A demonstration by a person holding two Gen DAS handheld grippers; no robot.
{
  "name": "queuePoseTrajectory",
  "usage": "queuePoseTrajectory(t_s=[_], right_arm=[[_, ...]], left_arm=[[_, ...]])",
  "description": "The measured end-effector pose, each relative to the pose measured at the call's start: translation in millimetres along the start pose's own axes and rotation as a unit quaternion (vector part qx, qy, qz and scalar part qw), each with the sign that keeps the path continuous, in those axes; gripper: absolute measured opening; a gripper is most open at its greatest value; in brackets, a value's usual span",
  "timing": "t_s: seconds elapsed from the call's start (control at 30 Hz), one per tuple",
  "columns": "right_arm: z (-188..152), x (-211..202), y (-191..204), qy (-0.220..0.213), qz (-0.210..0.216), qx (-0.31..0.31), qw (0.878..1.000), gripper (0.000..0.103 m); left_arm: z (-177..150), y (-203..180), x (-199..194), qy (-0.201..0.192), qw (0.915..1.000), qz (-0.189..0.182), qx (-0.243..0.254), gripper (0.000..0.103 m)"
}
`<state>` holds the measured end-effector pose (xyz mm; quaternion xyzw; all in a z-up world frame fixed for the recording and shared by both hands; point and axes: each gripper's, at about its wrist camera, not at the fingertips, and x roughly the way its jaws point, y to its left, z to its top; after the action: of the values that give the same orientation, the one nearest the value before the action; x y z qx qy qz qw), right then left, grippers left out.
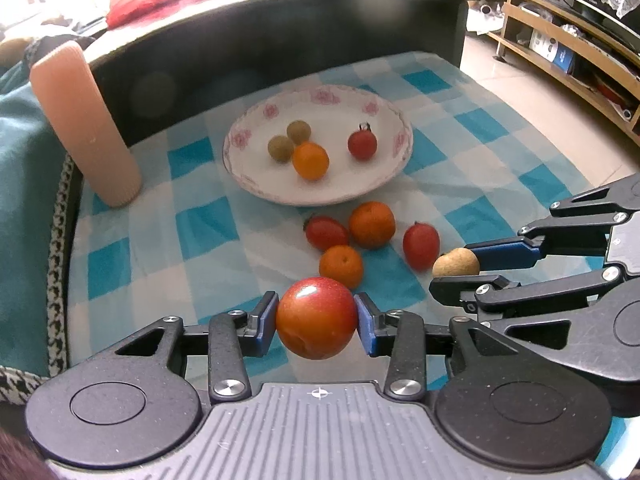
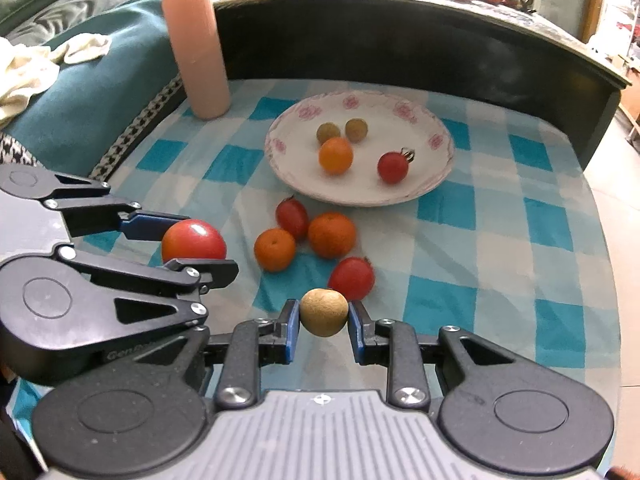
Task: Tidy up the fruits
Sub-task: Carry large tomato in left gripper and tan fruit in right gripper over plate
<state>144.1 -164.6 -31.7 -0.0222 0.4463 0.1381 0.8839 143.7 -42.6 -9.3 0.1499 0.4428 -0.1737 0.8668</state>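
Fruit is held in both tongs, a red tomato point(image 1: 316, 317) in the left tongs point(image 1: 317, 320) and a tan longan point(image 2: 323, 312) in the right tongs point(image 2: 323, 326), with the plate point(image 1: 394, 178) straight ahead beyond four loose fruits.

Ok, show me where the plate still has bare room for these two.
The plate is bare along its near rim and its left side. Its middle is crowded: two brown fruits, an orange and a tomato.
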Motion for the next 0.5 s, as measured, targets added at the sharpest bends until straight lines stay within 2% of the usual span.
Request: queuePoseTrajectory(t_s=[0.5], right_arm=[[13,-9,-11,-0.020,-0.016,0.010,1.000,0.042]], left_arm=[[18,-4,-4,-0.018,0.9998,0.011,0.002,0.048]])
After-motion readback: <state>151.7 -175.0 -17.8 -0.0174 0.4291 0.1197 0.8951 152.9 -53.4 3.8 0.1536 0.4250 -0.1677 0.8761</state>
